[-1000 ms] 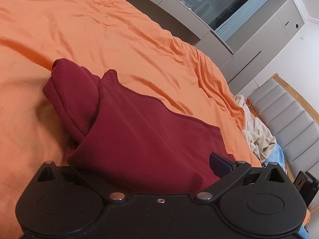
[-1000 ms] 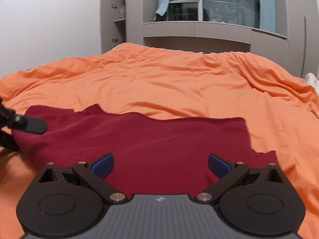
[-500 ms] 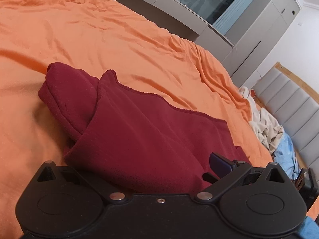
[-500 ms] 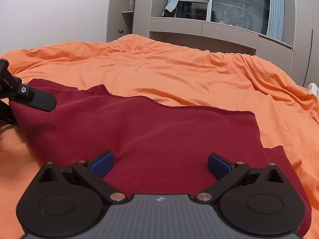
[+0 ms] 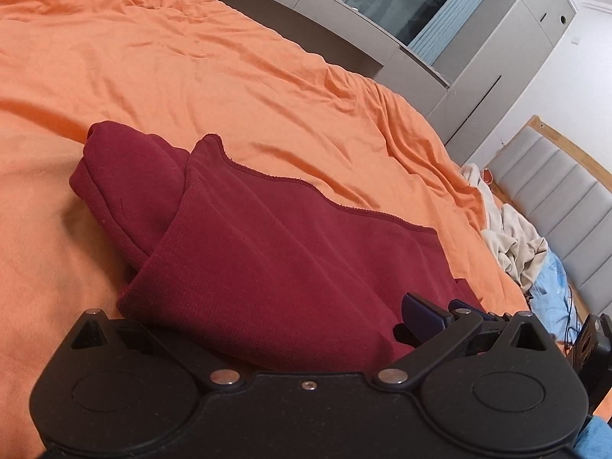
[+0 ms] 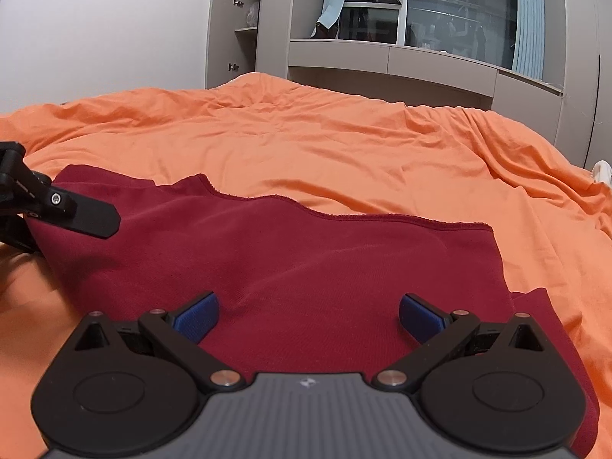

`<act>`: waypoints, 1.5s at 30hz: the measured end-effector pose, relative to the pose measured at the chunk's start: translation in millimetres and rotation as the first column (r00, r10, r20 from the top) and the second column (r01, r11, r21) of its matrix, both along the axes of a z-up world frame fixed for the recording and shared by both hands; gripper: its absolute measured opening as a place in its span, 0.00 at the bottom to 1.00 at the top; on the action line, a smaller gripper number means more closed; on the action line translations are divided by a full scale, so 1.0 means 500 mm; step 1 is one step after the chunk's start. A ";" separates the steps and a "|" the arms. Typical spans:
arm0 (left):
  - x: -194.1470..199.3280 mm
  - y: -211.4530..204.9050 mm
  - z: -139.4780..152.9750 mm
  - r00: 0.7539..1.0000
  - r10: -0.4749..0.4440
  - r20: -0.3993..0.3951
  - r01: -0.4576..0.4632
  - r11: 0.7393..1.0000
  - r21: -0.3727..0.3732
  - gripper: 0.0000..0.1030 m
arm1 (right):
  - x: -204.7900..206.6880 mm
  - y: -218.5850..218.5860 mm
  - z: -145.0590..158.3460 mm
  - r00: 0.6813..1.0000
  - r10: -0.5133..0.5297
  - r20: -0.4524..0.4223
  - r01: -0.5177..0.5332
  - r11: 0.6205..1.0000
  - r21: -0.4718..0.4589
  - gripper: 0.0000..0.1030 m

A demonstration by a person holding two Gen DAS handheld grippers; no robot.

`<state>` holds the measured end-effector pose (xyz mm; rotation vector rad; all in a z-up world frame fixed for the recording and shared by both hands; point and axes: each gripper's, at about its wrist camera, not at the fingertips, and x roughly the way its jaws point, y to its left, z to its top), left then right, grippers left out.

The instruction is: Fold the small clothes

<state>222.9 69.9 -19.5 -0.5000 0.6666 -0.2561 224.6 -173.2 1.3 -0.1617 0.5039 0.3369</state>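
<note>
1 dark red garment [image 6: 306, 260] on the orange bed [image 6: 344, 145], 2 grippers over it.

The right gripper [image 6: 308, 315] has its fingers spread wide, empty, above the cloth's near edge. The left gripper [image 5: 306, 329] has cloth draped over its left finger; whether it is clamped, I cannot tell. 1 pile of pale clothes [image 5: 512, 244] lies by the headboard.

Orange bedspread [image 6: 344, 145], grey cabinets [image 6: 420, 65], dark window [image 6: 459, 19], possibly padded headboard [image 5: 554, 191], white wall [image 6: 95, 30]

Red garment [image 6: 306, 260] folded layer now reaches farther across the orange bedding [image 6: 344, 145] than 1 s ago; its hemmed edge shows; right gripper [image 6: 308, 315] sits lower.
</note>
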 end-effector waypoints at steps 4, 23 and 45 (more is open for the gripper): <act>0.002 -0.004 0.002 1.000 0.000 -0.001 0.000 1.000 0.018 0.99 | -0.013 0.027 -0.006 0.999 -0.005 0.047 0.009 0.997 -0.081 1.00; 0.031 -0.014 -0.001 0.988 0.152 0.039 -0.154 0.987 0.046 0.97 | -0.050 0.077 -0.032 0.982 -0.006 0.187 0.049 0.973 -0.224 1.00; 0.061 -0.039 0.055 0.942 0.293 0.163 -0.314 0.941 0.122 0.18 | -0.018 -0.014 0.017 0.999 0.005 -0.049 -0.007 0.999 -0.035 1.00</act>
